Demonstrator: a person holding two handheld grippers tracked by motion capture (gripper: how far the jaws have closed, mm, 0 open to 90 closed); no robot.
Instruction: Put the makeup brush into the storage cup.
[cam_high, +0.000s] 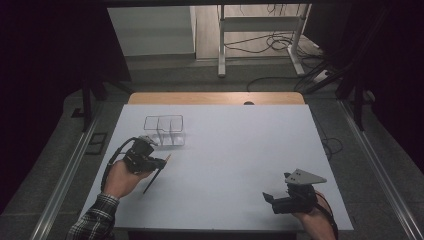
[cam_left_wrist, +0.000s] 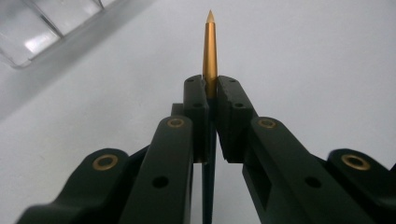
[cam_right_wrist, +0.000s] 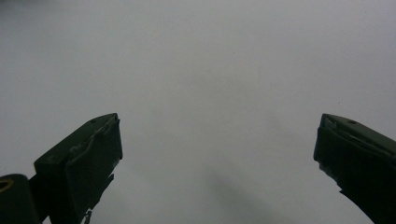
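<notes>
A thin pen (cam_left_wrist: 209, 51) with a gold pointed front and a dark rear is pinched between the black jaws of my left gripper (cam_left_wrist: 211, 91). In the high view the left gripper (cam_high: 161, 162) hovers over the white table's left side, the pen (cam_high: 156, 174) slanting down toward the person. Just beyond it stands a clear plastic organizer (cam_high: 165, 129) with compartments, whose corner (cam_left_wrist: 42, 32) appears at the top left of the left gripper view. My right gripper (cam_high: 268, 197) rests near the table's front right edge, its jaws wide apart over bare white surface (cam_right_wrist: 215, 116), nothing between them.
The white table top (cam_high: 240, 150) has a wooden strip (cam_high: 215, 98) along its far edge. Behind it stand a white metal frame (cam_high: 260, 30) and loose cables on the floor. Dark curtains flank both sides.
</notes>
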